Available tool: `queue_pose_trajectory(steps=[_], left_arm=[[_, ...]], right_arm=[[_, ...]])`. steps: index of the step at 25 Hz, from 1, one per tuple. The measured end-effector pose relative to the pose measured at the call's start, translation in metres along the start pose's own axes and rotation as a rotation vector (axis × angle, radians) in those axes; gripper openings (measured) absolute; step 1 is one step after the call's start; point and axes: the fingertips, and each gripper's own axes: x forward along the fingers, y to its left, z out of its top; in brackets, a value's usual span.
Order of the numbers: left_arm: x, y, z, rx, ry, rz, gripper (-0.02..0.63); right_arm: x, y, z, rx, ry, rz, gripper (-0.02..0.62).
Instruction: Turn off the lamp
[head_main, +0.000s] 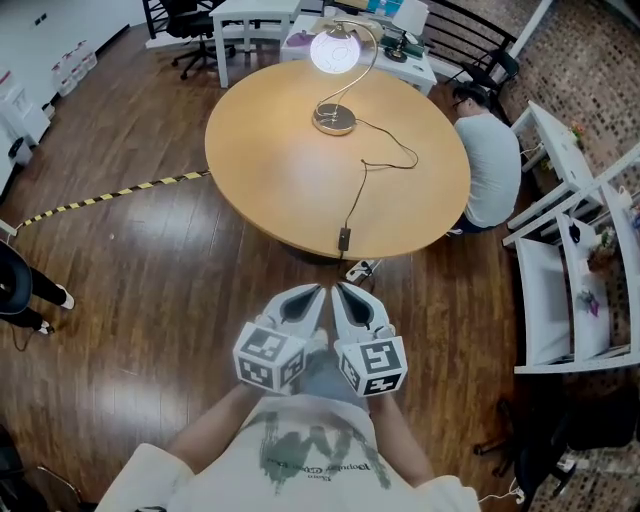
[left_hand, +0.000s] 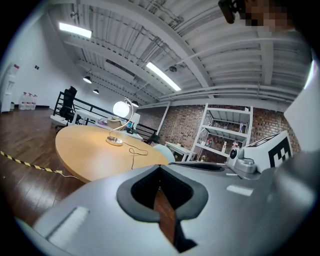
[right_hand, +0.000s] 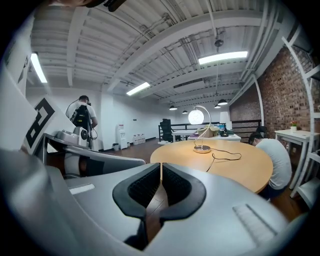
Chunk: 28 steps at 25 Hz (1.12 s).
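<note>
The lamp stands lit at the far side of a round wooden table (head_main: 270, 170), its glowing round head (head_main: 335, 50) arching over a metal base (head_main: 334, 120). Its cord runs across the top to an inline switch (head_main: 343, 238) at the table's near edge. My left gripper (head_main: 318, 290) and right gripper (head_main: 338, 288) are held side by side close to my chest, well short of the table, both shut with nothing between the jaws. The lamp (left_hand: 120, 109) glows far off in the left gripper view, beyond the left gripper (left_hand: 160, 166). In the right gripper view the lamp (right_hand: 196, 117) shows past the right gripper (right_hand: 161, 164).
A person in a grey shirt (head_main: 490, 165) crouches at the table's right side. White shelves (head_main: 570, 250) stand at the right. A power strip (head_main: 362, 268) lies on the wooden floor under the table's near edge. Yellow-black tape (head_main: 110, 195) crosses the floor at left.
</note>
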Motion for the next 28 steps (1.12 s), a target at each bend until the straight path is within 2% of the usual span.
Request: queue_pose_trajectory(steps=[11,18,28], left_arm=[[0.065,0.032,-0.003,-0.003,0.026,0.038,-0.012],[0.088,0.055,-0.007,-0.015,0.038,0.084,-0.012],[0.108,0.065,-0.019,-0.038,0.063,0.123,-0.012]], right_arm=[[0.060,-0.056,-0.017,-0.020,0.060,0.029,0.015],[0.098,-0.082,-0.040,-0.051,0.114,0.053,0.023],[0.134,-0.112,-0.069,-0.097,0.209,0.017,0.029]])
